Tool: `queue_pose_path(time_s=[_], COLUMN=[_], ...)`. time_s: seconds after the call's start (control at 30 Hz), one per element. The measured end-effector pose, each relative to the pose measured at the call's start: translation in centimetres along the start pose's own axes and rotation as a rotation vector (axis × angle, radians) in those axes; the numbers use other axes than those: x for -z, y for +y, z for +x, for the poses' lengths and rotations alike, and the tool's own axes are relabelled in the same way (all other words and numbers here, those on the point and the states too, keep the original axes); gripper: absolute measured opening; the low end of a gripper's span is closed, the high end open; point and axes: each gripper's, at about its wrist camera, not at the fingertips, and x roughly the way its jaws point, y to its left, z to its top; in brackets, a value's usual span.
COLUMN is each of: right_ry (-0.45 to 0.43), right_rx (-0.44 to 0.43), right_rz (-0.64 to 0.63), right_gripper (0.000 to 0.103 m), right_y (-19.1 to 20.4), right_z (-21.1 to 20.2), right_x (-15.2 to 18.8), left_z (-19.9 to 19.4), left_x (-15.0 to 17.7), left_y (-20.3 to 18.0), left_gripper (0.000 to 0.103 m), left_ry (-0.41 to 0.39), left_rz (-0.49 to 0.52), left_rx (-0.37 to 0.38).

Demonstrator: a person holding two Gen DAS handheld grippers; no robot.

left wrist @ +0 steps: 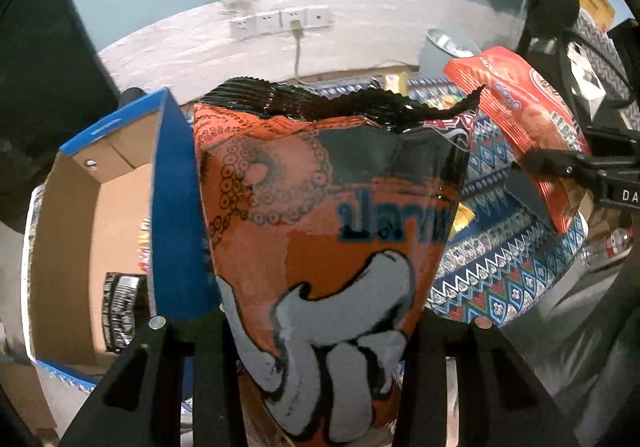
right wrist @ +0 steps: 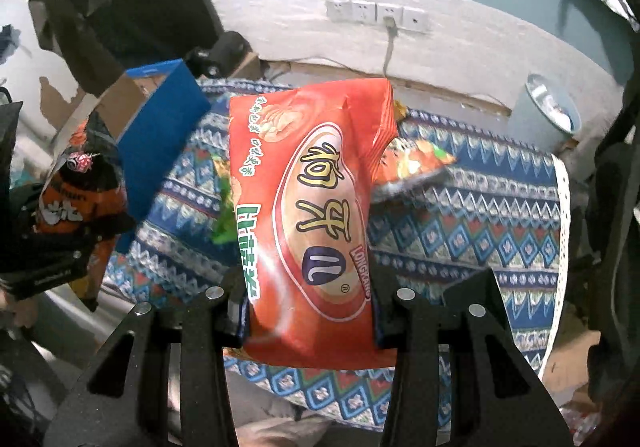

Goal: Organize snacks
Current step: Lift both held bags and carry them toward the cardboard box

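My left gripper [left wrist: 320, 331] is shut on an orange-and-black snack bag [left wrist: 328, 215] and holds it upright in the air, beside the open blue cardboard box [left wrist: 172, 183]. The bag and gripper also show at the left of the right wrist view [right wrist: 86, 199]. My right gripper [right wrist: 308, 311] is shut on a red snack bag [right wrist: 308, 215] and holds it above the patterned tablecloth [right wrist: 480, 215]. That red bag shows at the right of the left wrist view [left wrist: 532, 119], pinched by the right gripper [left wrist: 560, 171].
The blue box [right wrist: 160, 135] stands at the table's left end, with a dark packet [left wrist: 120, 311] inside. Other snack bags [right wrist: 412, 163] lie on the cloth. A pale bin [right wrist: 548, 111] stands by the wall with sockets [right wrist: 376, 13].
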Motion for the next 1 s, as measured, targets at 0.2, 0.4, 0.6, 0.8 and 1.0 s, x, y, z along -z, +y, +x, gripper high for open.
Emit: queue_pose_path(time_s=[0.2,0.4,0.6,0.8,1.0], right_ry=[-0.038,-0.052,-0.059,-0.058,-0.047], right_rx=[-0.026,-0.055,-0.078,-0.106,-0.124], right_rz=[-0.016,-0.045,-0.077,-0.111,-0.144], right_gripper=[0.042,0.042,0.042,0.042,0.042], right_y=[1.7,3.9,6.1,8.7,11.2], right_z=[-0.3,0.0,0.7,1.8,3.2], right_x=[-1.8,-3.4,-4.9,-6.2,-7.5], left_z=[-1.0,-1.6,-2.2,-2.9,-3.7], left_x=[-0.7,-0.8,-0.7,-0.6,-0.3], left_y=[2.1,3.9,5.6,7.7,10.5], left_gripper=[0.04,0.04,0.04,0.04,0.04], left_ry=[-0.028,-0.055,-0.073,-0.09,-0.115], left_rz=[-0.045,-0.081,-0.103,-0.136,-0.182], left_rx=[-0.023,-0.052,-0.071,-0.087,-0.117])
